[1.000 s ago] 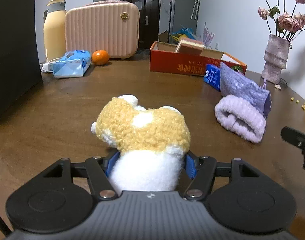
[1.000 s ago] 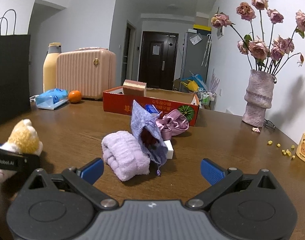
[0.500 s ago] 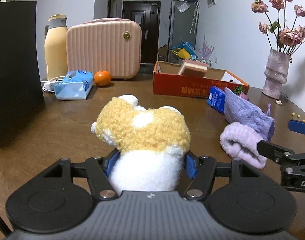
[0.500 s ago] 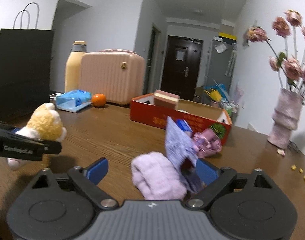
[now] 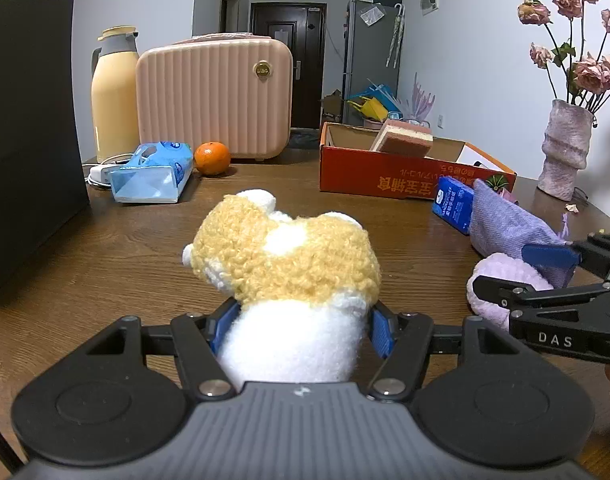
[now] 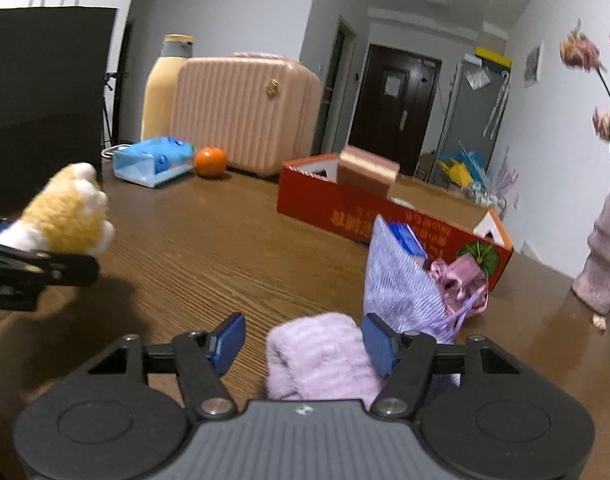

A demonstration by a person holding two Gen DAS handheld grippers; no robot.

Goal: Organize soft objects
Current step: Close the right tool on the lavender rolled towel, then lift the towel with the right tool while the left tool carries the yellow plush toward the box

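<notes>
My left gripper (image 5: 301,330) is shut on a yellow and white plush toy (image 5: 289,264), held above the wooden table (image 5: 125,248); the toy also shows at the left of the right wrist view (image 6: 65,212). My right gripper (image 6: 303,344) is open around a rolled lilac towel (image 6: 321,360) that lies on the table; the right blue pad touches it, the left pad stands apart. The towel also shows in the left wrist view (image 5: 501,276). A purple fabric pouch (image 6: 401,288) leans just behind the towel, with a pink satin bag (image 6: 461,280) beside it.
A red cardboard box (image 5: 389,176) with a sponge block (image 5: 405,140) stands behind the pouch. A blue carton (image 5: 453,204) lies by it. A pink case (image 5: 217,96), thermos (image 5: 113,92), orange (image 5: 212,158), blue tissue pack (image 5: 153,172), black bag (image 5: 29,136) and flower vase (image 5: 565,148) ring the table.
My right gripper moved forward and down until its fingers came around the lilac towel, and narrowed somewhat. My left gripper lifted the plush toy a little; its grip is unchanged.
</notes>
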